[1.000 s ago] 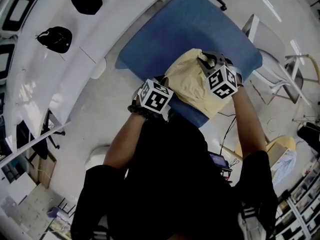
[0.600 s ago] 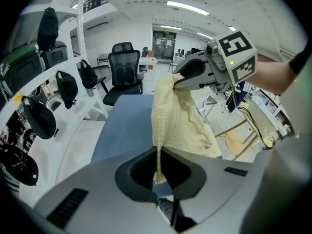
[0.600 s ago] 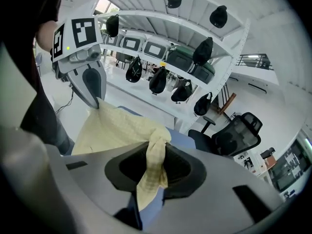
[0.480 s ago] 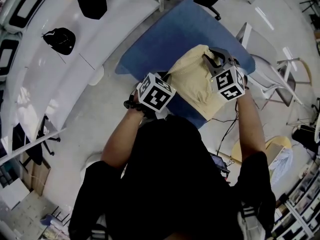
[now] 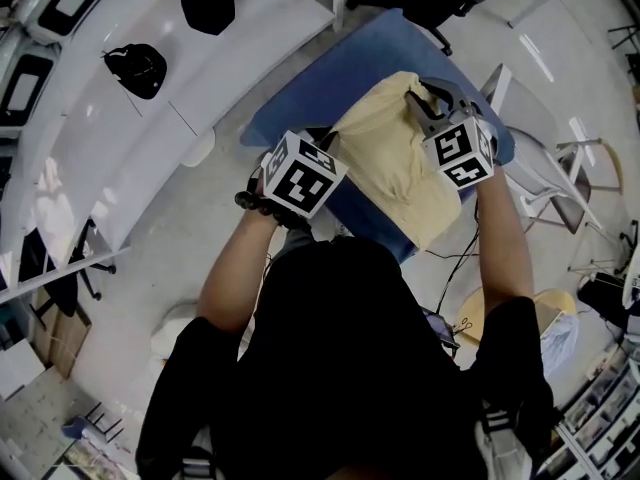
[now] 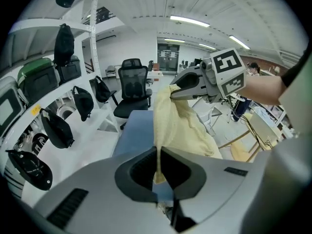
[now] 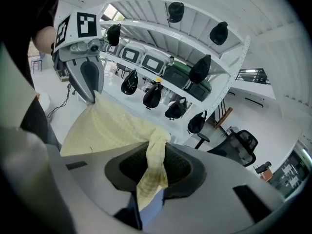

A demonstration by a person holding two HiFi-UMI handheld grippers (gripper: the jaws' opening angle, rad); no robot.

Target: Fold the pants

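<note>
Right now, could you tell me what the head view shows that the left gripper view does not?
Only the head view: the person's black top and left forearm. Only the left gripper view: the left claw shut on an edge of the yellow pants, and ceiling lights. Both: the pants, the right claw gripping them, the blue table.

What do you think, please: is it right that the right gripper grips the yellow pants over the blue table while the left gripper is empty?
Not quite: the left gripper is not empty. The left gripper view shows its jaws shut on an edge of the pants. The right gripper does grip the pants over the blue table.
</note>
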